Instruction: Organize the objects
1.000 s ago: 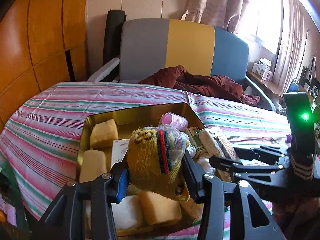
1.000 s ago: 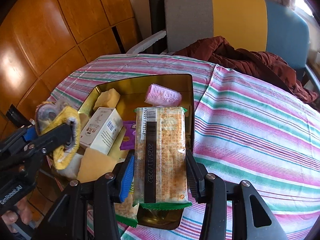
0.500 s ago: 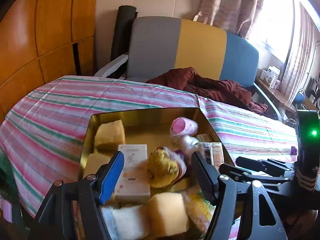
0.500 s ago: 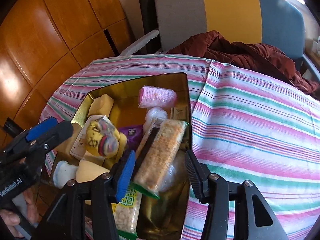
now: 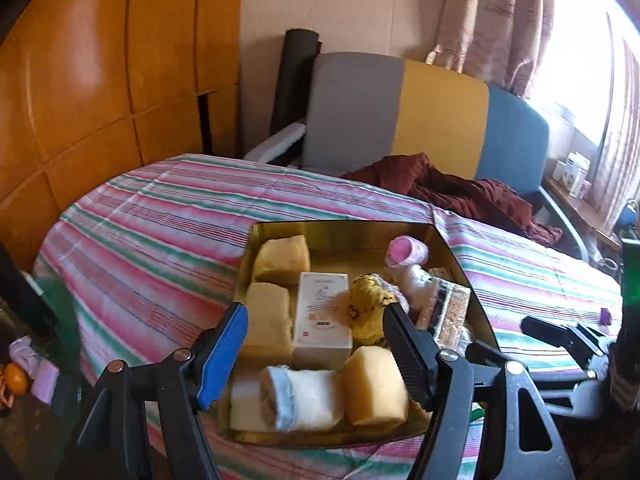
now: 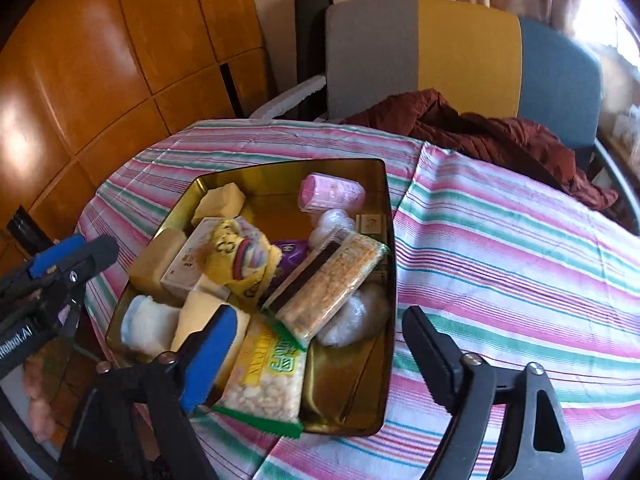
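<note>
Presently, item one: my left tongs (image 5: 316, 344), spread wide and carrying nothing, poised above the near end of the gold tin (image 5: 344, 230) on the striped bench (image 5: 160, 220). Item two: my right tongs (image 6: 316, 344), likewise spread and carrying nothing, poised over the tin's near right corner. Contents of tin: yellow knitted sock (image 6: 240, 260) lying on the white box (image 5: 322, 316), roughly mid-tin; cracker packet (image 6: 332, 284) lying slantwise, its long axis running from near-left to far-right, propped on other goods; green-edged snack bag (image 6: 268, 380) overhanging the near rim; pink roll (image 6: 332, 196) at the far end; yellow sponges (image 5: 268, 316) along the left side; rolled white cloth (image 5: 300, 398) at the near end. Judgement: everything loose appears to sit inside the tin; the cracker packet lies directly ahead of the right tongs, nearer to them than to the left.
</note>
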{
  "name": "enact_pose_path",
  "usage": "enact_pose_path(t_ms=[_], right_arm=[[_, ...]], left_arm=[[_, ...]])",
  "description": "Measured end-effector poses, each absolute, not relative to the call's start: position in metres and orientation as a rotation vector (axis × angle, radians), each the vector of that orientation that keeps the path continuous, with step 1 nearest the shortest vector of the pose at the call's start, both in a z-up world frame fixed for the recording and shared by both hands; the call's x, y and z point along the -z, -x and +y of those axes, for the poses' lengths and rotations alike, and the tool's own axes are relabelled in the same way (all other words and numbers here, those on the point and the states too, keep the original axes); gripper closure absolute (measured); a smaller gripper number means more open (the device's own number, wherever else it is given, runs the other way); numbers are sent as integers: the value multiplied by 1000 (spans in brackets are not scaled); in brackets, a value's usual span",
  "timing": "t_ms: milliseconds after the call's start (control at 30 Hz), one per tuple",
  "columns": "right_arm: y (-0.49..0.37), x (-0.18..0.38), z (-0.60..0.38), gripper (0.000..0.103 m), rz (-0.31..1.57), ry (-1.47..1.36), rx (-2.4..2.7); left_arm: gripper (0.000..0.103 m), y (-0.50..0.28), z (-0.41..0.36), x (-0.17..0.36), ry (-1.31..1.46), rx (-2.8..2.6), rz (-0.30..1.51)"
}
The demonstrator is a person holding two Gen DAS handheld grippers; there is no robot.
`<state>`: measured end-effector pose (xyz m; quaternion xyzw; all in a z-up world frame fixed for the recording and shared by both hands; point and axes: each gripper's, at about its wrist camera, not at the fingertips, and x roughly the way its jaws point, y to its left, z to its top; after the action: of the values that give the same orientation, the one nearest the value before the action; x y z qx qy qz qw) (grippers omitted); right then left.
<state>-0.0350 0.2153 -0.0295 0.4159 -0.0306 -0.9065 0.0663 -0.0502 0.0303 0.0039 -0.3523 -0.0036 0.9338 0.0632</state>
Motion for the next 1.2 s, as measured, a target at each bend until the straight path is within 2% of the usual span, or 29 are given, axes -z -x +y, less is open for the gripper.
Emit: enact_pose_path(t_ms=[433,1200], right_arm=[[-6,33,192,12,-51,-1224,2780],[-12,31,185,10,-9,-1214,2804]], left_arm=[[32,15,29,-7,1089,-2891,22],[32,6,30,-7,1071,-2857,-8]])
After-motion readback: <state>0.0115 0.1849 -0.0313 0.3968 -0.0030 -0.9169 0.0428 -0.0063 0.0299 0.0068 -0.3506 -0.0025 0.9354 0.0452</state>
